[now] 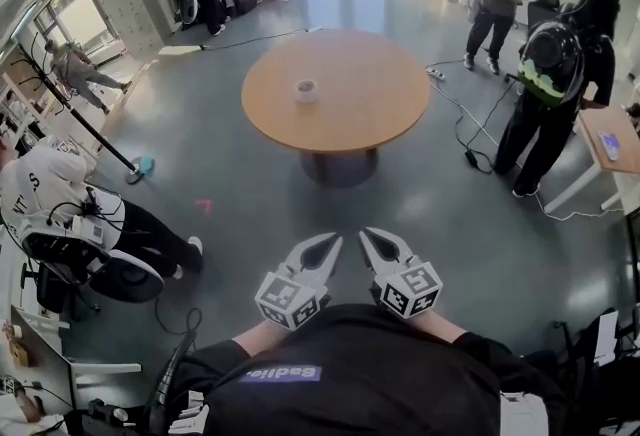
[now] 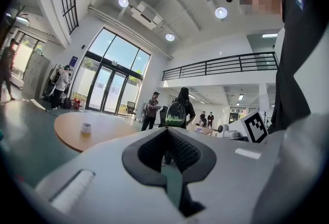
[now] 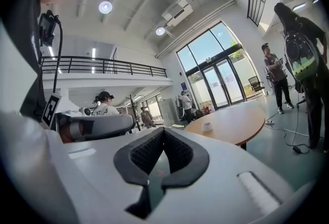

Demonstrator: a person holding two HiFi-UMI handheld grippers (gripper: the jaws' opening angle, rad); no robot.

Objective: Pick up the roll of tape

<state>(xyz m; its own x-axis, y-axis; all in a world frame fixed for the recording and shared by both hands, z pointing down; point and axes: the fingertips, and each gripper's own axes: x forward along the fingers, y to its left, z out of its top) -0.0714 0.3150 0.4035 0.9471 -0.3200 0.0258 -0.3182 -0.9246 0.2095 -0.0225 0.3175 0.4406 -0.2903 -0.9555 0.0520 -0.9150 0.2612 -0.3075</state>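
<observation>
Left hand-held gripper (image 1: pixel 328 242) and right hand-held gripper (image 1: pixel 370 239) sit near the chest, jaws closed on nothing, well apart from roll of tape (image 1: pixel 306 90) lying on round surface (image 1: pixel 372 112) ahead; probably light, stiff ring, pinch 1 wall through core.

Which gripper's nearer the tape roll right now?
Left, barely: left gripper is nearly in line with the tape roll; right gripper sits further right. Both well short of it.

A small, whitish roll of tape (image 1: pixel 306 90) lay flat, its open core facing up (a short, squat ring), on the round wooden desk (image 1: pixel 380 114), towards the left of the top in the head view.
</observation>
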